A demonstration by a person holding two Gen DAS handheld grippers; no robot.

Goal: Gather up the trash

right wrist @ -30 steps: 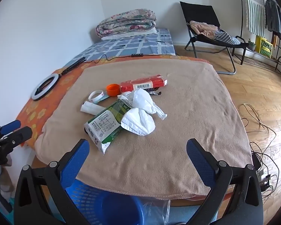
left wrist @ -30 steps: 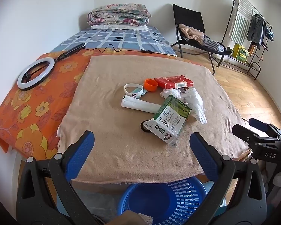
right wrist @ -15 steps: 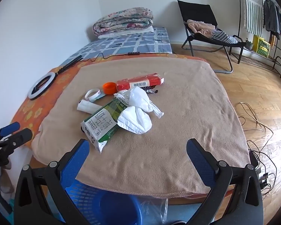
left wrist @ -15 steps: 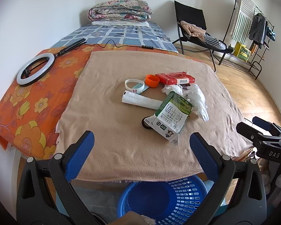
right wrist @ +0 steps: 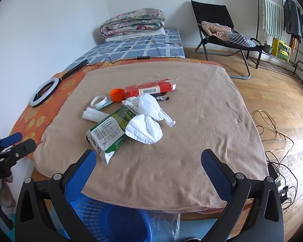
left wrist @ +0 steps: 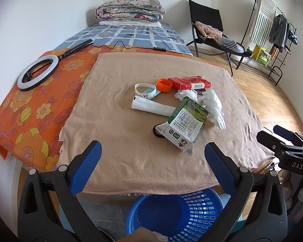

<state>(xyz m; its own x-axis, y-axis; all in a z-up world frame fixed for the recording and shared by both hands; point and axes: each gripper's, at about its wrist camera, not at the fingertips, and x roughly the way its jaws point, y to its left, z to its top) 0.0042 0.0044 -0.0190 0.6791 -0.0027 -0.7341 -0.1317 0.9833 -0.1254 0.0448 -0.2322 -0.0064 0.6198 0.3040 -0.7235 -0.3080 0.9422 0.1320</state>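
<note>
Both hand-held grippers, left [left wrist: 151,159] and right [right wrist: 148,164], gape wide, empty, above the basket [left wrist: 202,201]; trash pile [left wrist: 181,109] sits on the table [left wrist: 131,161].

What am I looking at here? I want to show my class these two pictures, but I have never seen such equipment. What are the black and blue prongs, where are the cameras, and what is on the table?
A person holds one clamp-like tool in each hand; no robot arm is involved. Each tool carries a wide-angle camera looking forward between its two blue-padded prongs, so one picture comes from the left gripper and the other from the right gripper. Both sets of jaws stand wide open and hold nothing. On the tan blanket lies trash: a green milk carton, crumpled white tissue, a red packet, an orange cap and a white paper roll. A blue basket waits below the table edge.
</note>
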